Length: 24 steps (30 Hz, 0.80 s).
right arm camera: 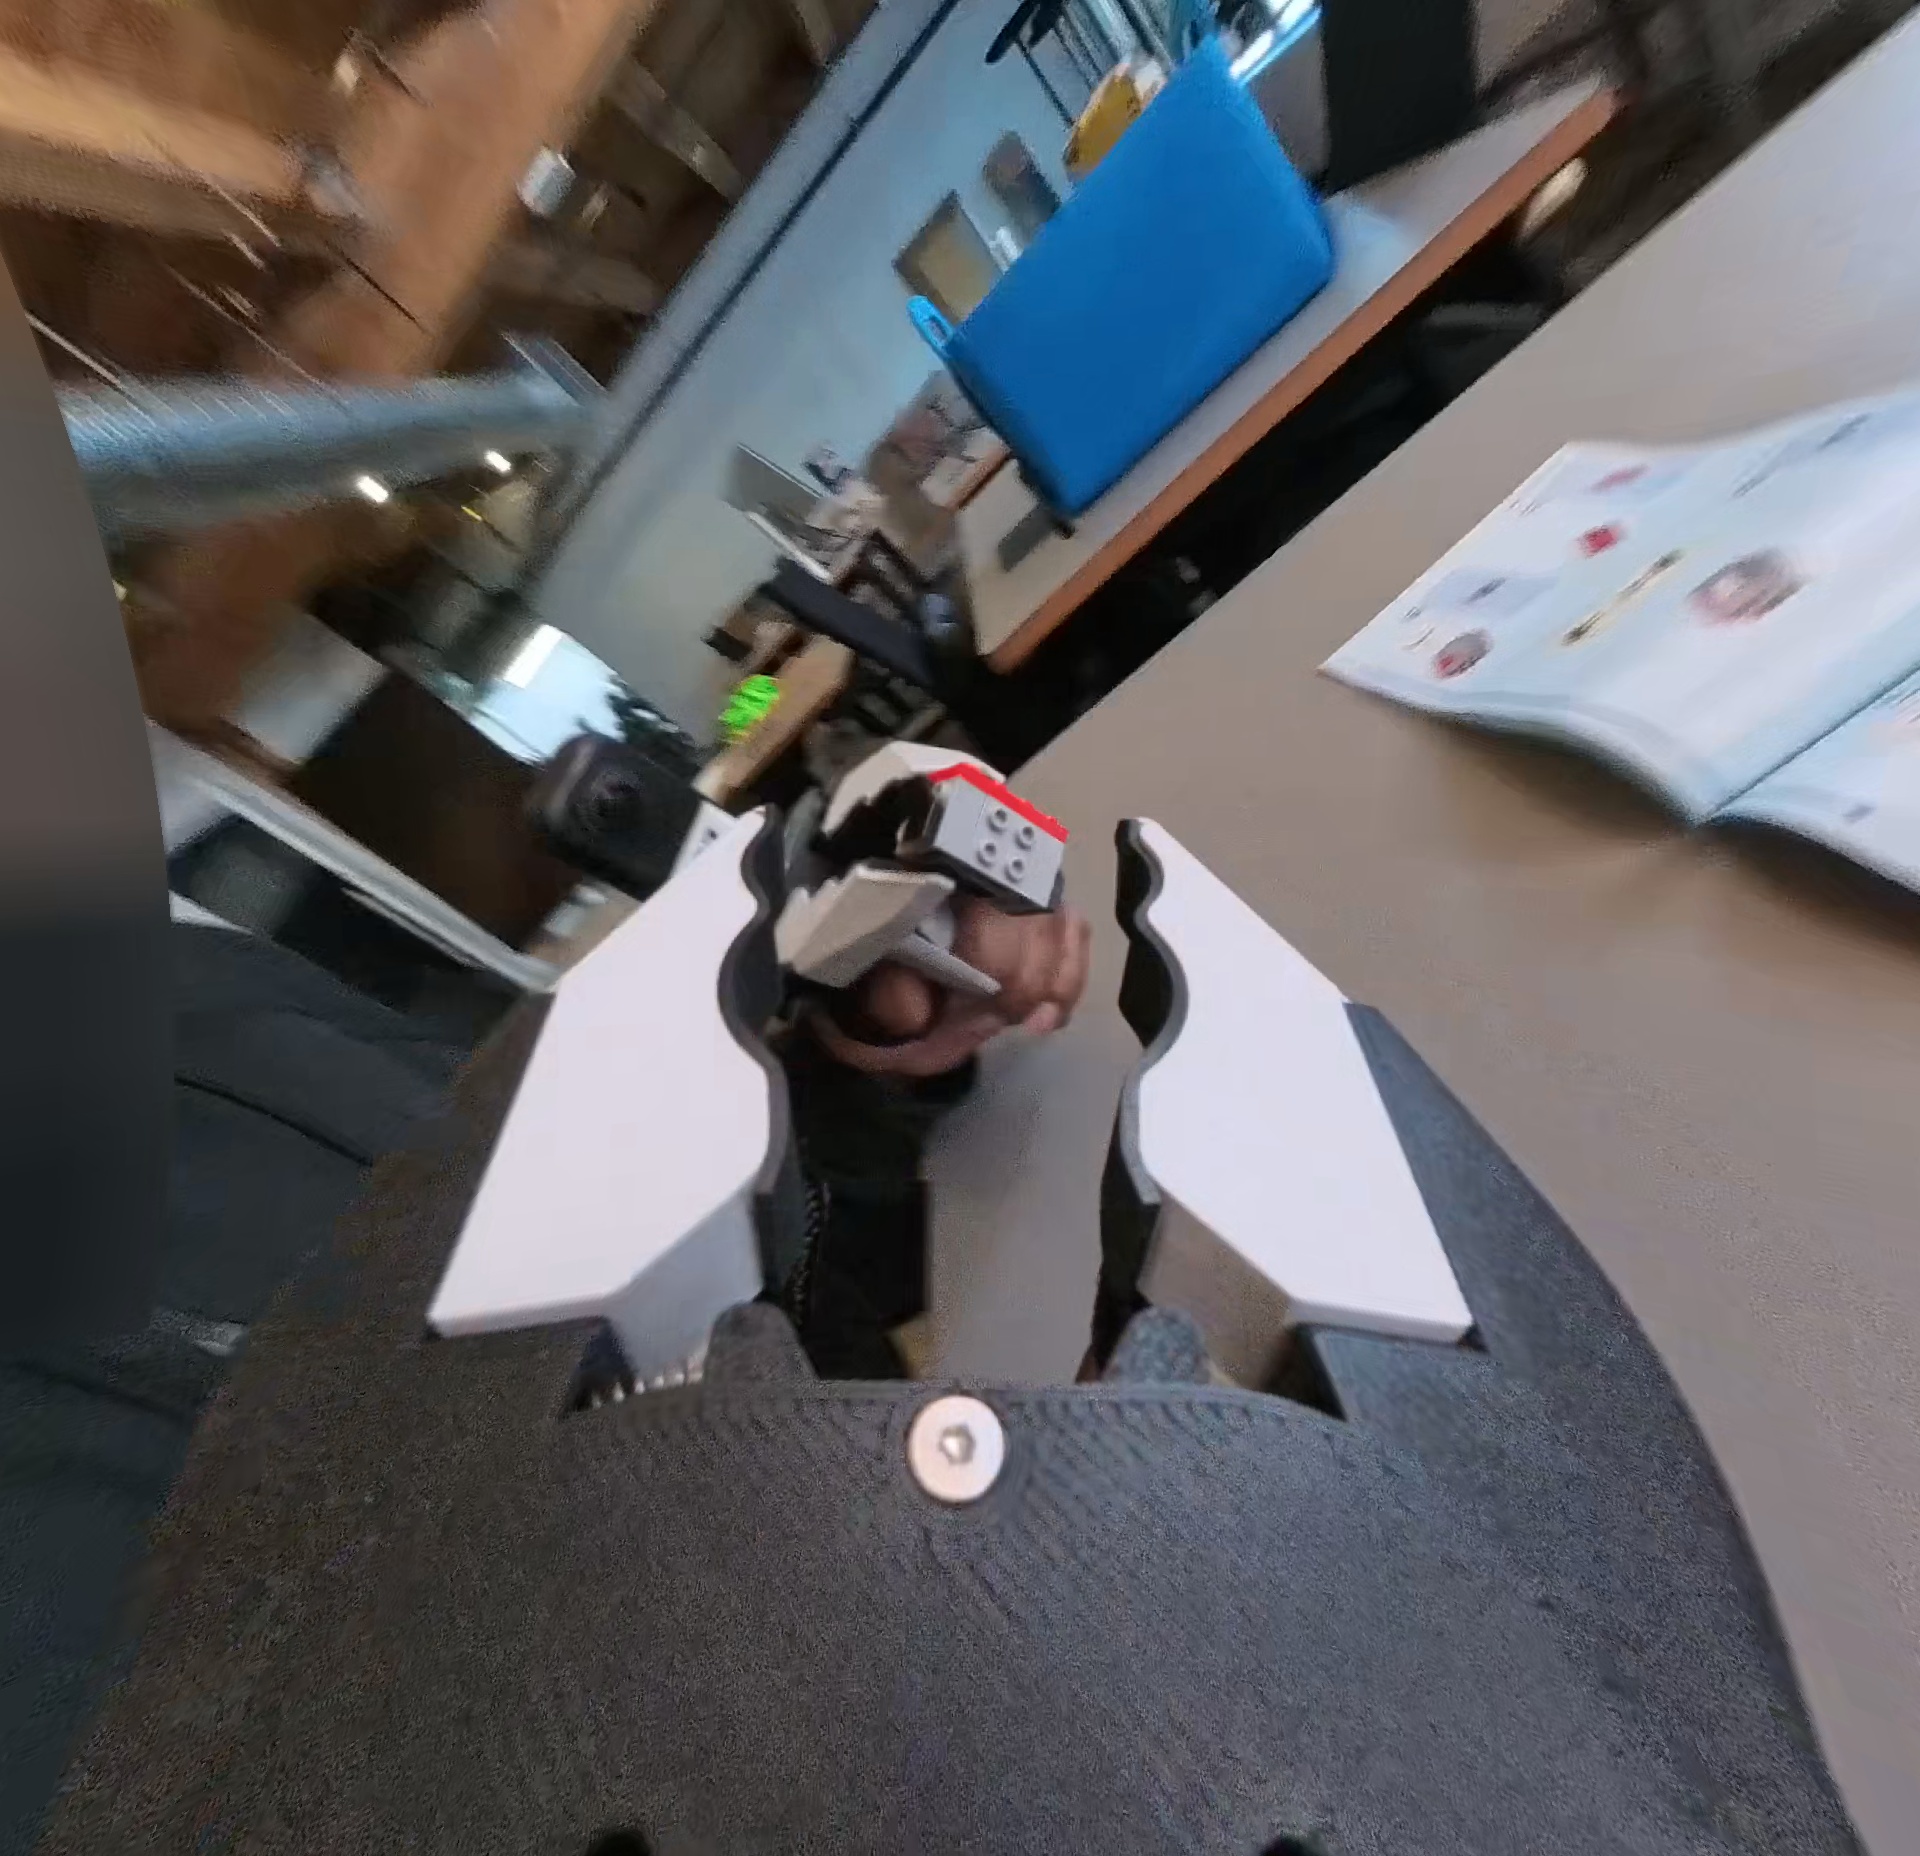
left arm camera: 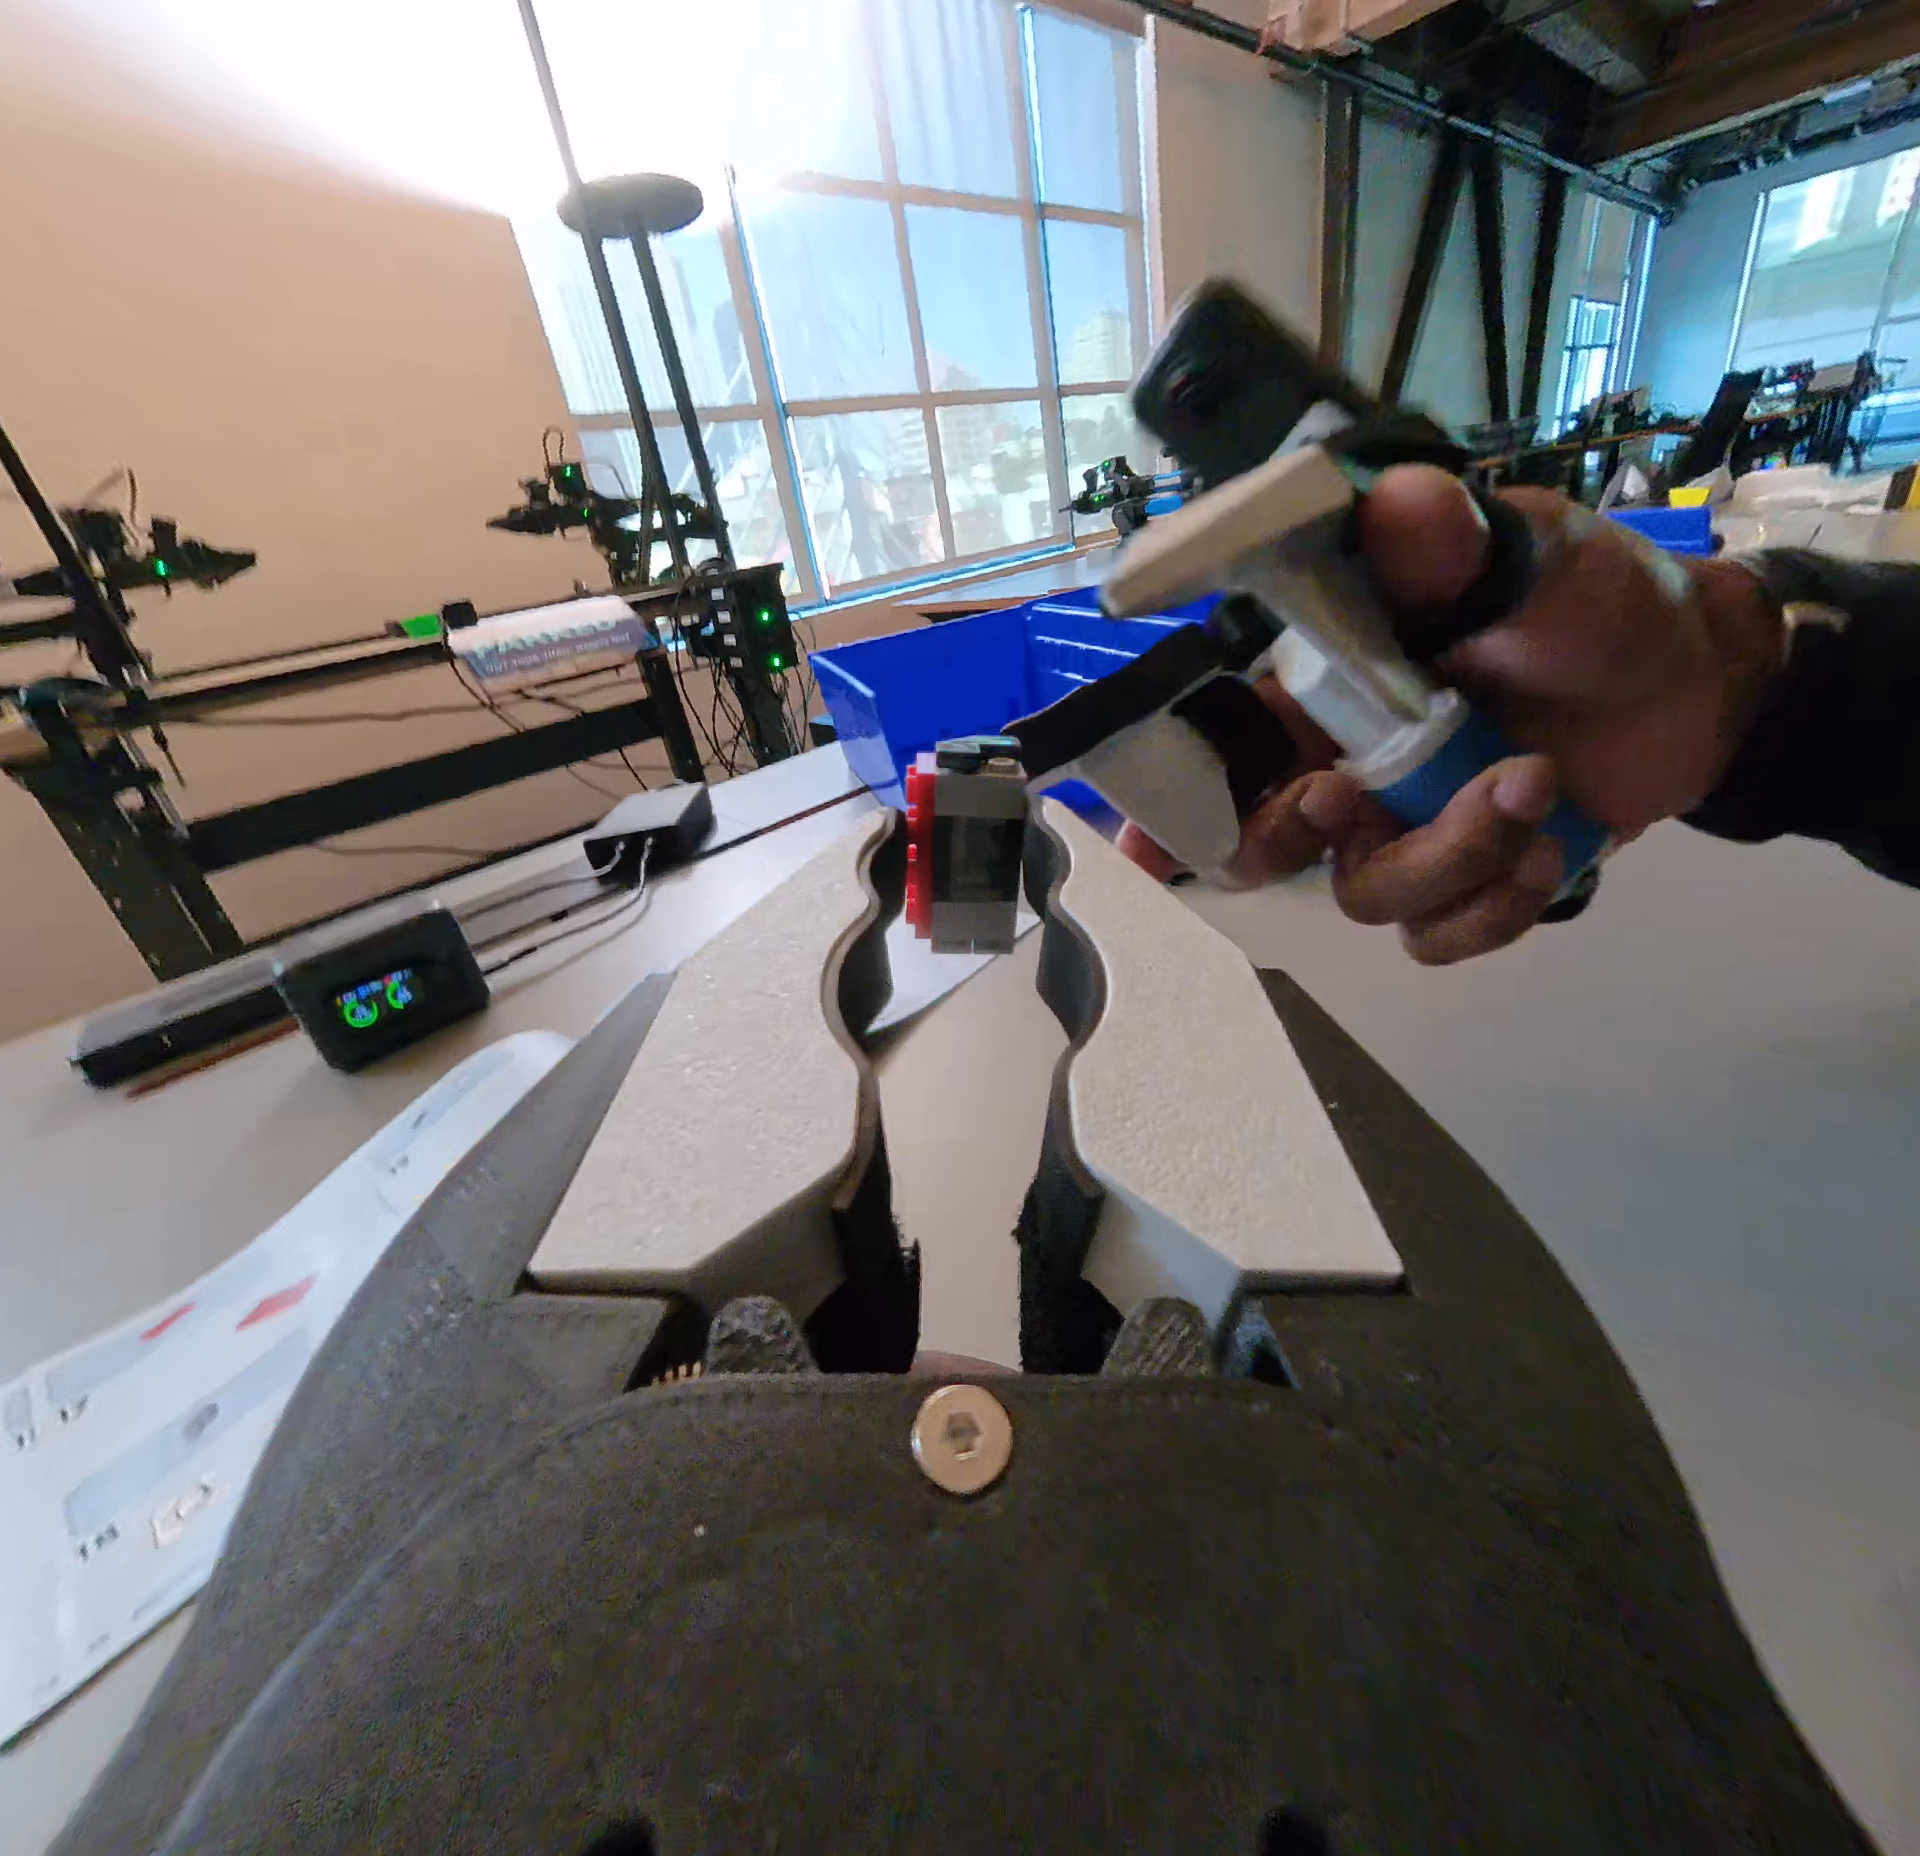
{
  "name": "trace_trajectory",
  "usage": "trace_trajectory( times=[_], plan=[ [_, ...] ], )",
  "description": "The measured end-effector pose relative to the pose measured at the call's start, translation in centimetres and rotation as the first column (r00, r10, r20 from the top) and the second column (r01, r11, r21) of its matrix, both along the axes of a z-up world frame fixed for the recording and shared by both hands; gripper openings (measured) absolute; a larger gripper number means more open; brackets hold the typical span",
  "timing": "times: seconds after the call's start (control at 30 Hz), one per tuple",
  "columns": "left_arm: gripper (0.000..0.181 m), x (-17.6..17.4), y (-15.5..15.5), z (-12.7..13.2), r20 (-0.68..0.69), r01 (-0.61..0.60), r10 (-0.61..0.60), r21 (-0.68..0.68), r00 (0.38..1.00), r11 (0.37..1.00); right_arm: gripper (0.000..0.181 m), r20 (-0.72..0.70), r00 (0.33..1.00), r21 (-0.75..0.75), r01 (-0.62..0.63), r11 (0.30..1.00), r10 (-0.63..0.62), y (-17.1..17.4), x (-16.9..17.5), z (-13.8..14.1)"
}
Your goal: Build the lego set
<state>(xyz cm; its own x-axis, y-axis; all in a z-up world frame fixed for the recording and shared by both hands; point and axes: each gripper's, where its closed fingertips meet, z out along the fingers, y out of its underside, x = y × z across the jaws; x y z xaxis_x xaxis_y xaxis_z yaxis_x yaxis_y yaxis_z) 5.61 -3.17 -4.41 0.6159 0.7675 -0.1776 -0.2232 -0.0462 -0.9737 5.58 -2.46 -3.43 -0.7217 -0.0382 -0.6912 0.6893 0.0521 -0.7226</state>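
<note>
The left gripper's (left arm camera: 961, 850) fingers clamp a small grey, black and red brick assembly (left arm camera: 966, 856) at their tips, its far side hidden, while the right gripper's (right arm camera: 940, 871) fingers stand apart, empty.

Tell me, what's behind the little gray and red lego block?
Behind the lego block, held off the table in the left tool, sits a blue bin. The block covers part of the bin's front; what's inside the bin can't be seen.
</note>
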Motion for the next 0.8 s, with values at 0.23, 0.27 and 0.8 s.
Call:
trace_trajectory(
  times=[0.23,0.27,0.8],
  plan=[
    [0.023,1.3,1.4,0.4,-0.142,0.001,-0.020,-0.127,0.990,0.992,0.079,0.218,0.968,0.056,-0.138,0.989,0.123,-0.6,1.6,-1.8],
    [0.022,1.5,1.5,0.4,-0.153,0.000,-0.022,-0.139,0.988,0.990,0.078,0.225,0.966,0.060,-0.146,0.987,0.129,-0.5,1.7,-2.0],
    [0.023,2.4,2.4,0.8,-0.265,-0.022,-0.039,-0.222,0.963,0.975,0.067,0.256,0.947,0.043,-0.212,0.976,0.194,-0.2,2.6,-2.0]
  ],
)
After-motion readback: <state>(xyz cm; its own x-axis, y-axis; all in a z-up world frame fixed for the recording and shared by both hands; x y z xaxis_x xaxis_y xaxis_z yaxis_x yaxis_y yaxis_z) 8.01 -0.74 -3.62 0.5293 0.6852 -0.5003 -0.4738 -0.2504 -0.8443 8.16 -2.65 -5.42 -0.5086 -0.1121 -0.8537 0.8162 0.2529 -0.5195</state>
